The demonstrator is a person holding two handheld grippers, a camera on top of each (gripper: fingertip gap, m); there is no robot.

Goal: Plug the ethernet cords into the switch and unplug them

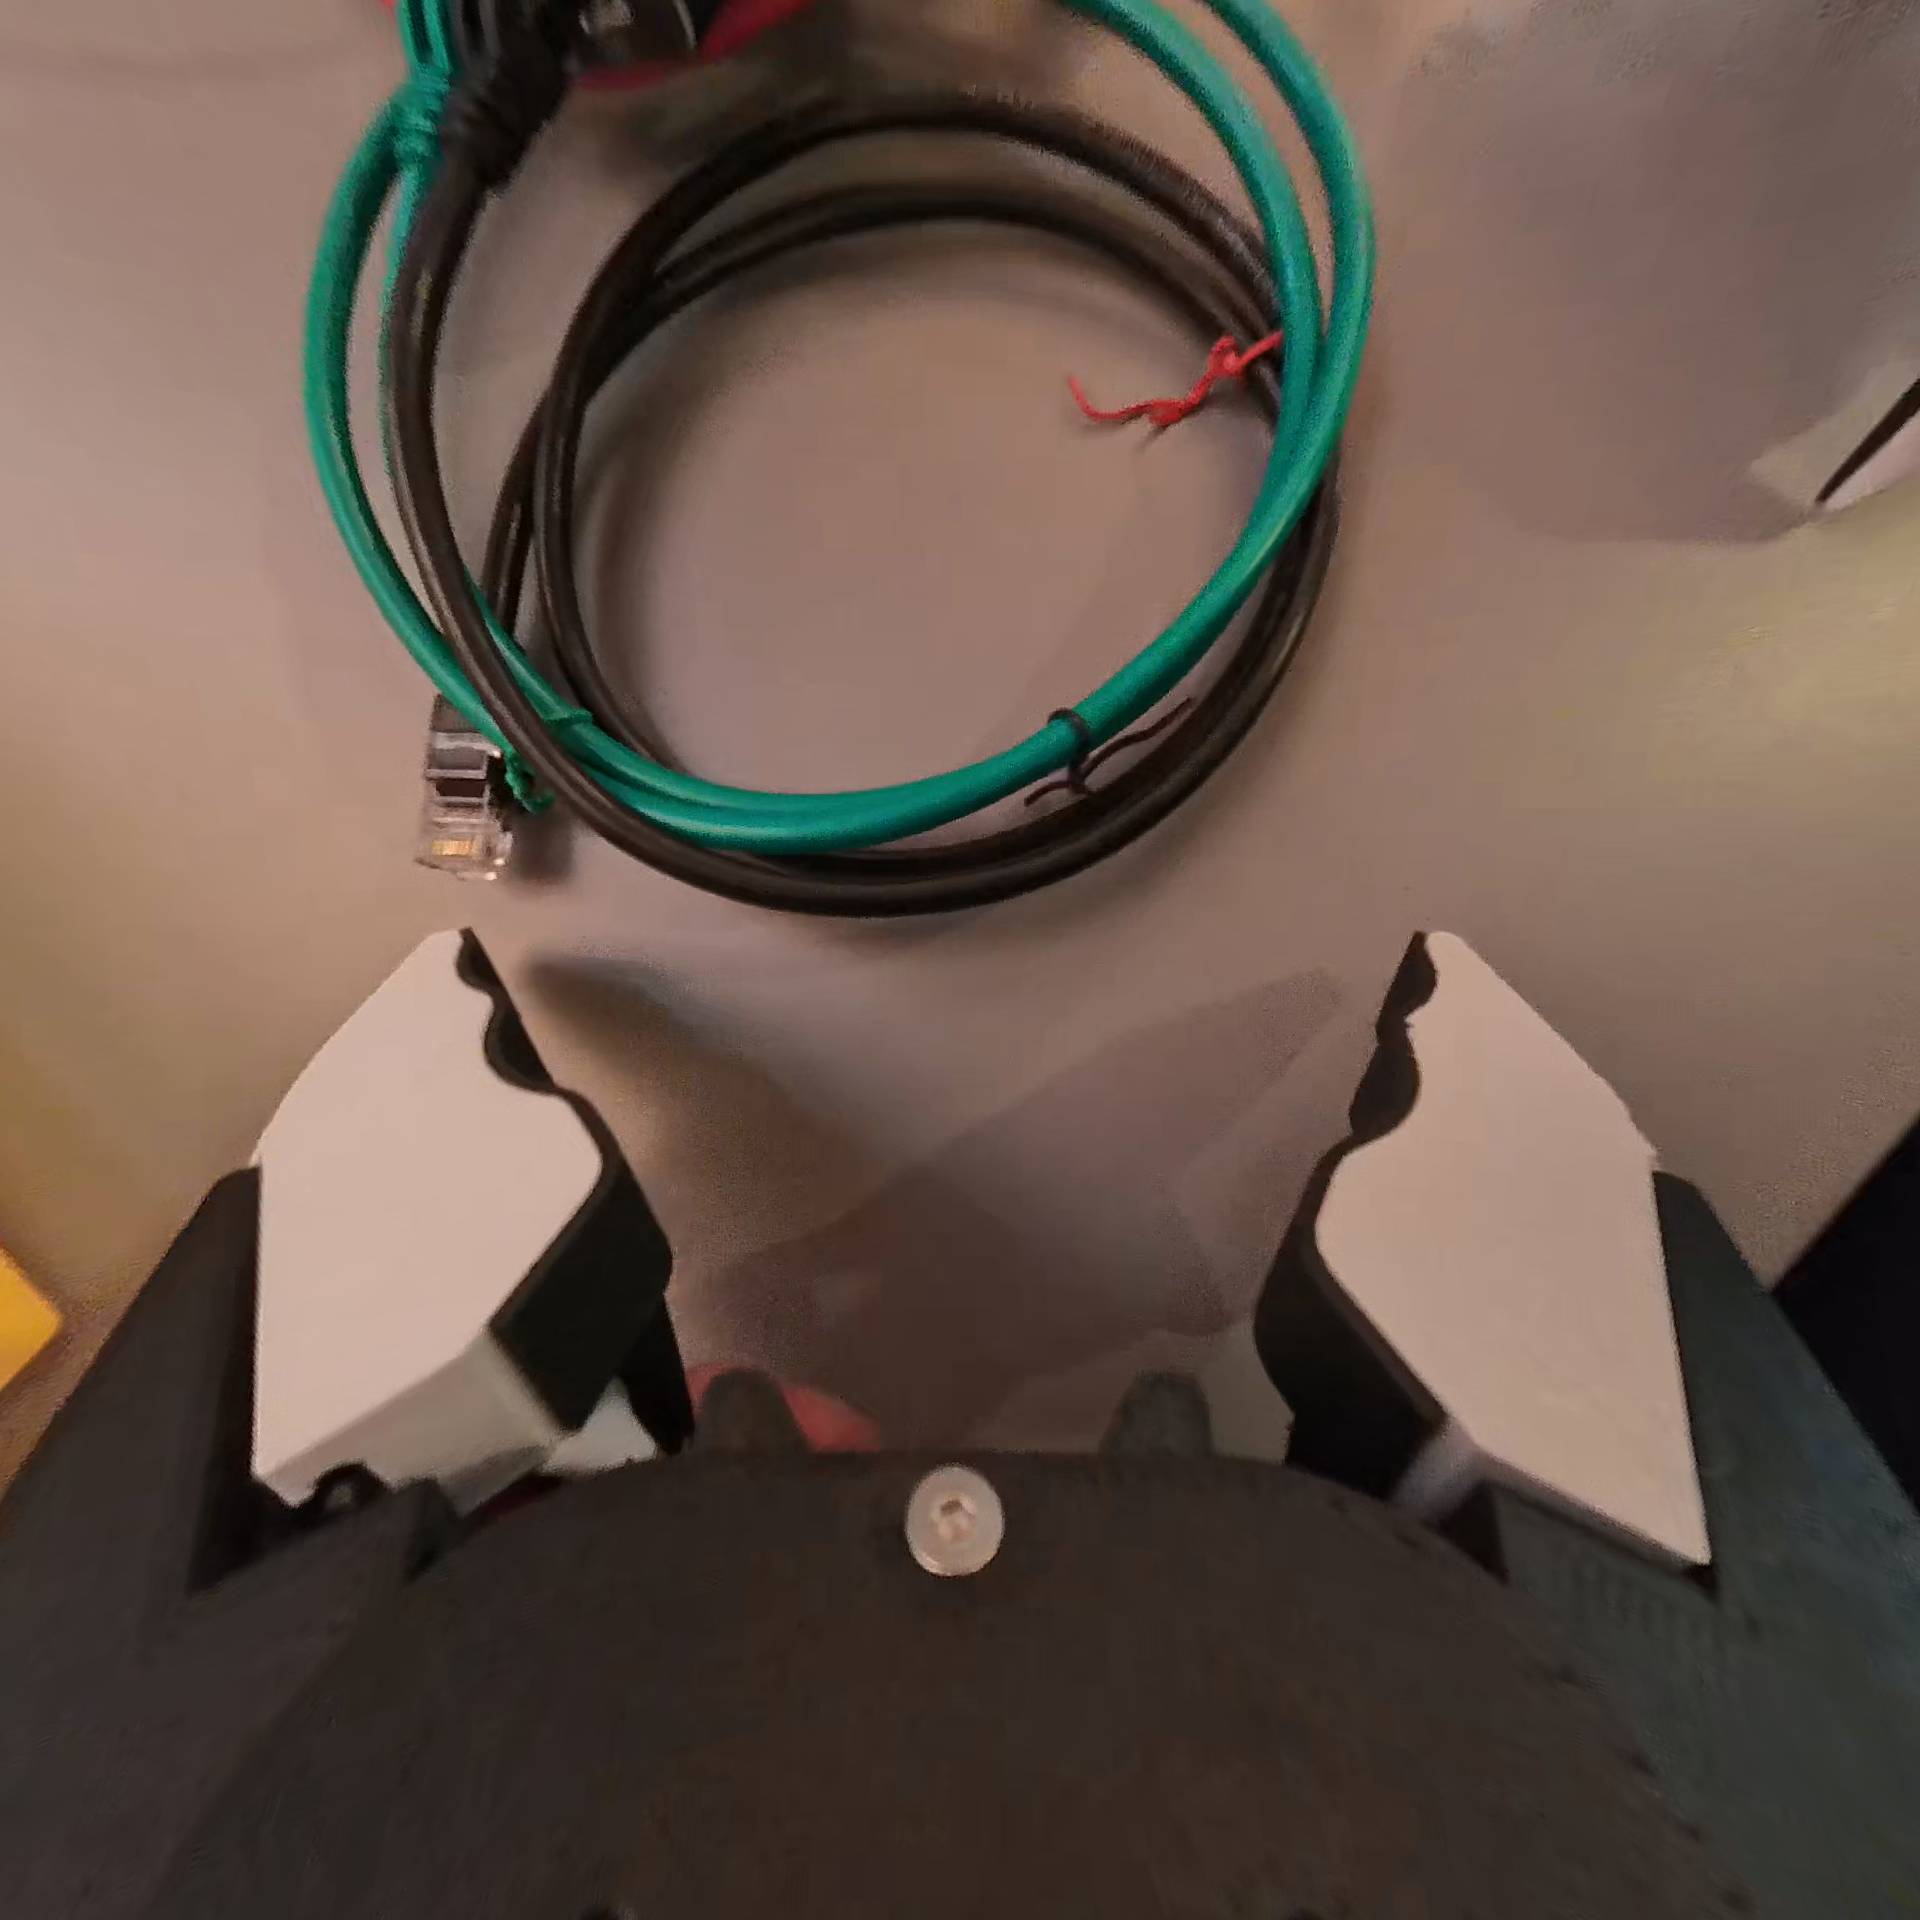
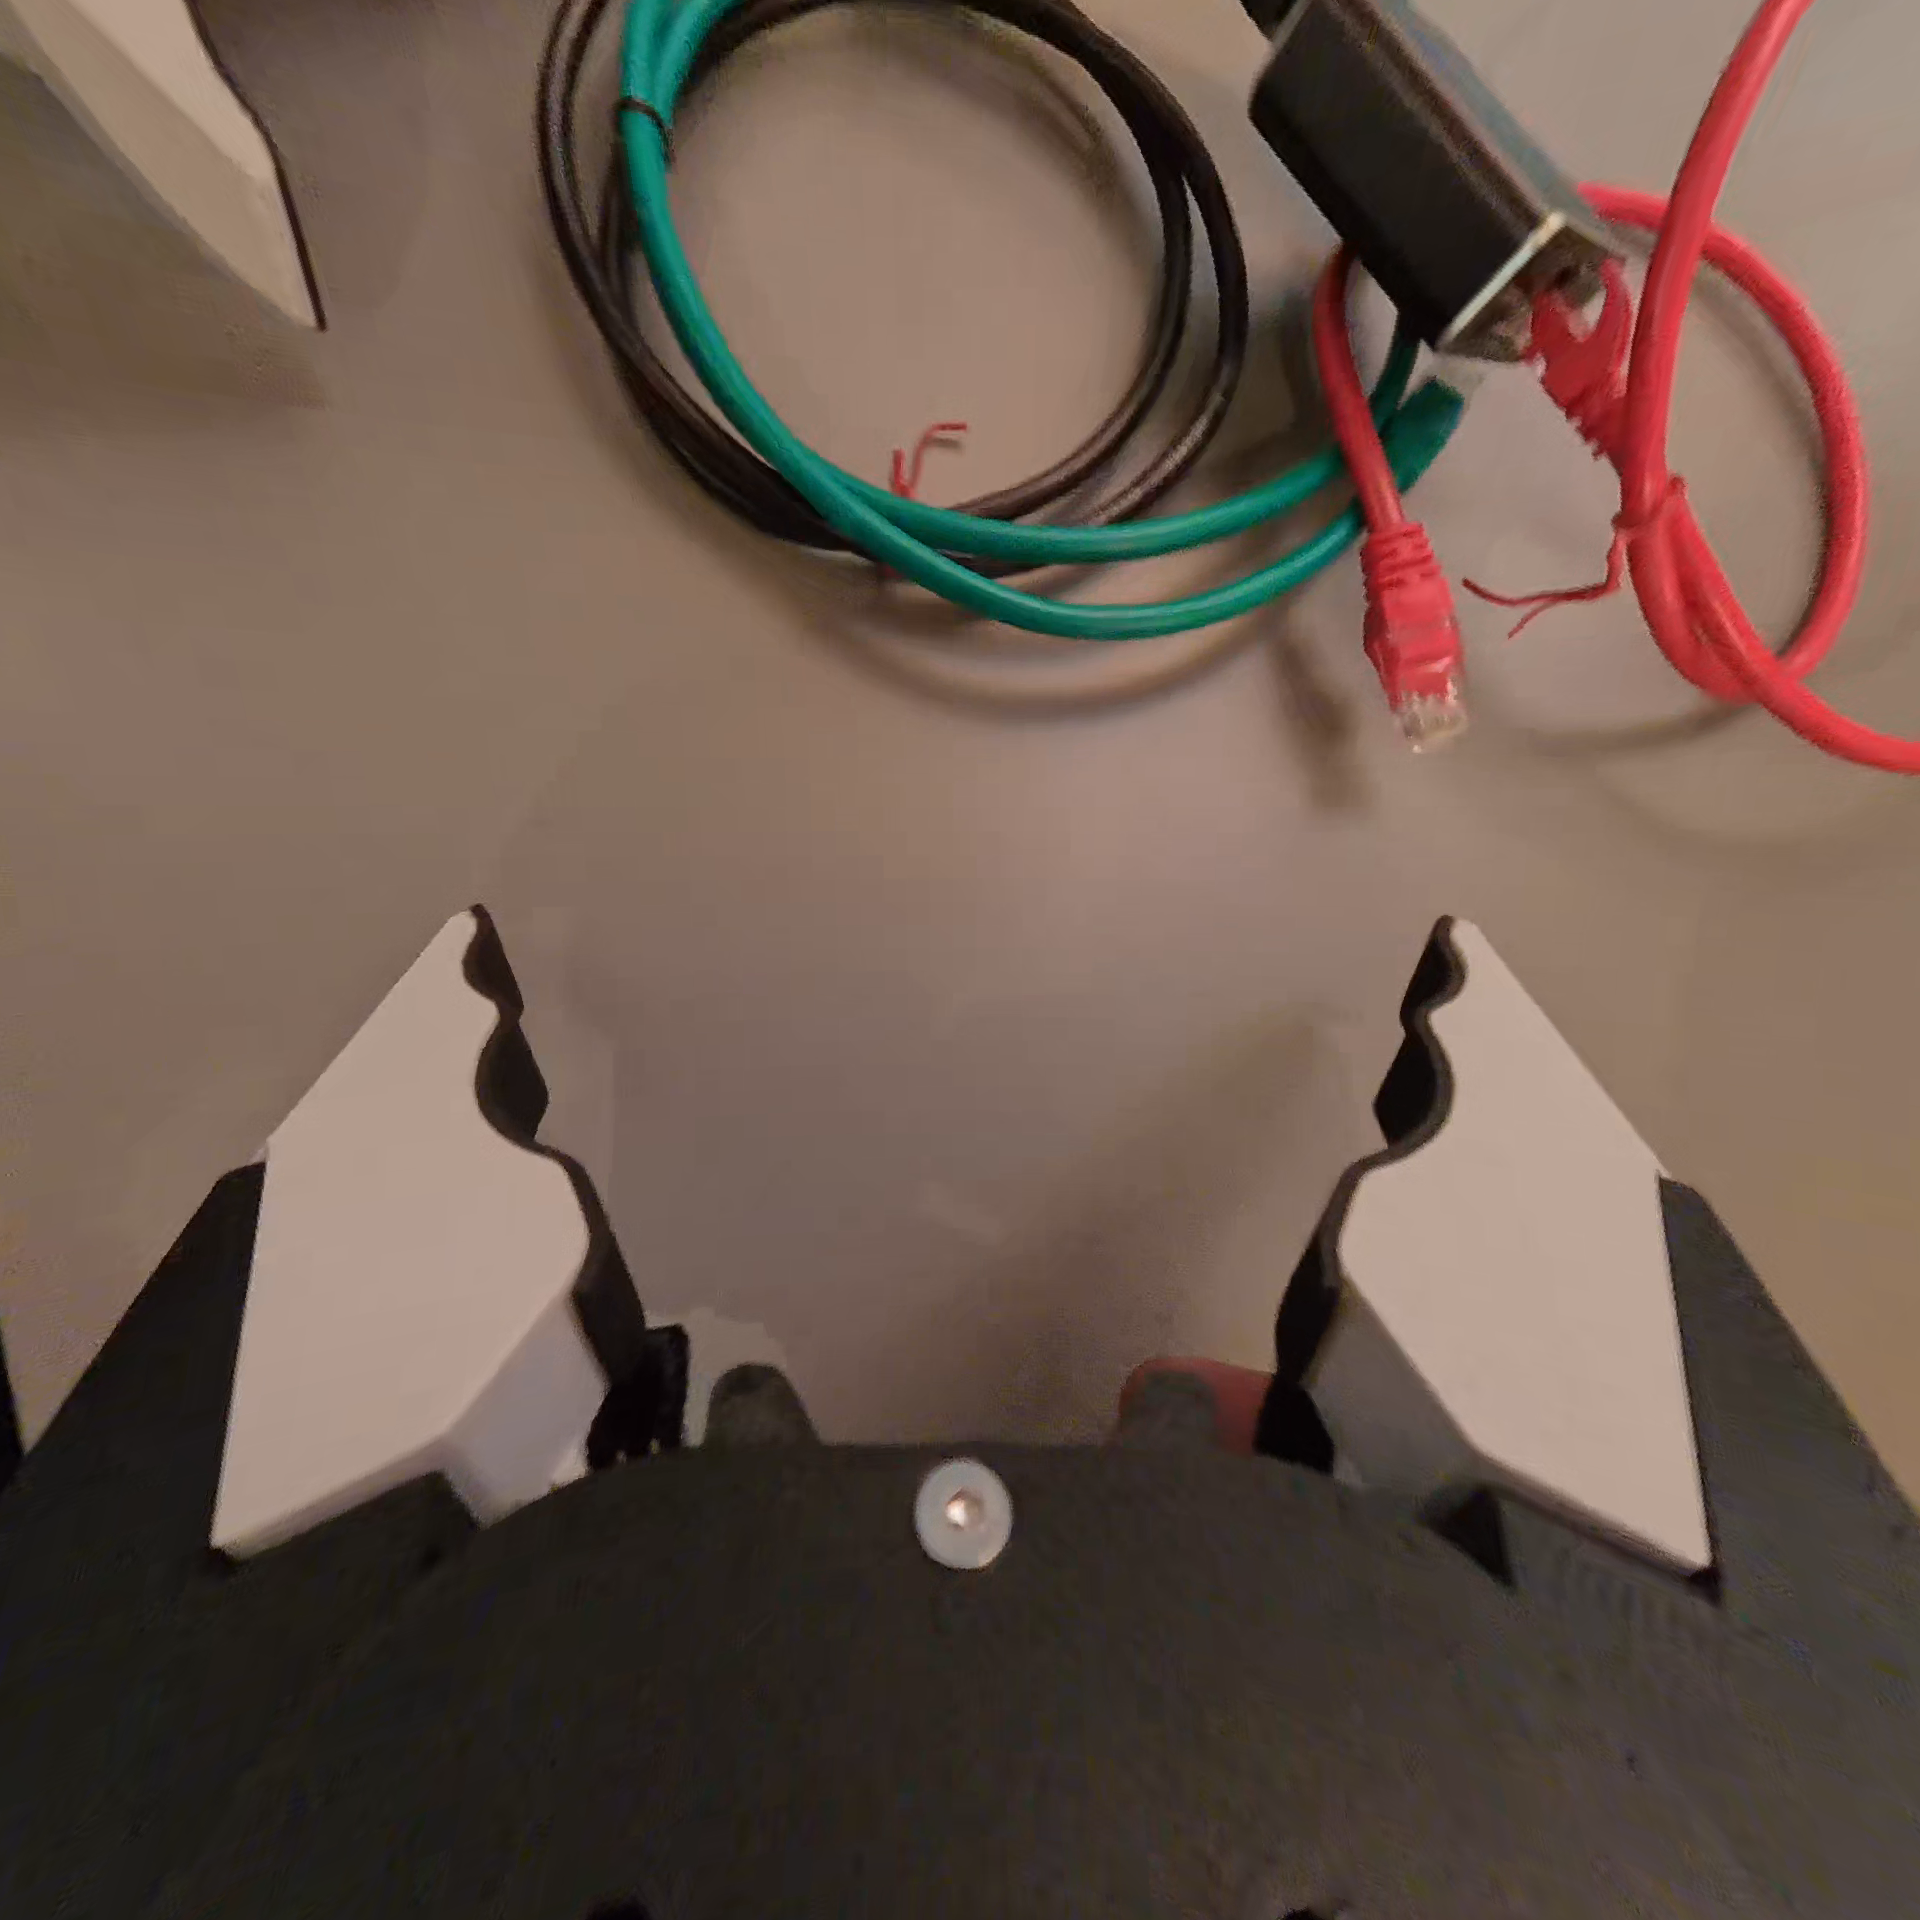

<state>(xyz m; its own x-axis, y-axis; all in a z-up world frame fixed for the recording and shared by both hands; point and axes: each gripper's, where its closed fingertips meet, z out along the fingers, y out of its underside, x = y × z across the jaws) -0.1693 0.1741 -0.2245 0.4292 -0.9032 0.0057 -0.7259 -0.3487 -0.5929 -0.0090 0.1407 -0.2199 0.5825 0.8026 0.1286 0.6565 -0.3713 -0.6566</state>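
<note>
With the switch [image 2: 1423, 177] cut off at the far edge, coiled green cord [image 1: 831, 800], black cord [image 1: 935, 883] and red cord [image 2: 1745, 416] lie on the table [image 2: 831, 779] beyond the left gripper [image 1: 945, 935] and right gripper [image 2: 961, 920], both gaping wide and empty.

Each camera sat behind its own tongs, looking steeply down at the table [image 1: 156, 520] from close range. The left tongs [image 1: 945, 940] faced the green cable [image 1: 332, 343] coil just ahead. The right tongs [image 2: 961, 920] saw that coil [image 2: 1039, 540] ahead-left, the red cable [image 2: 1403, 582] ahead-right.
</note>
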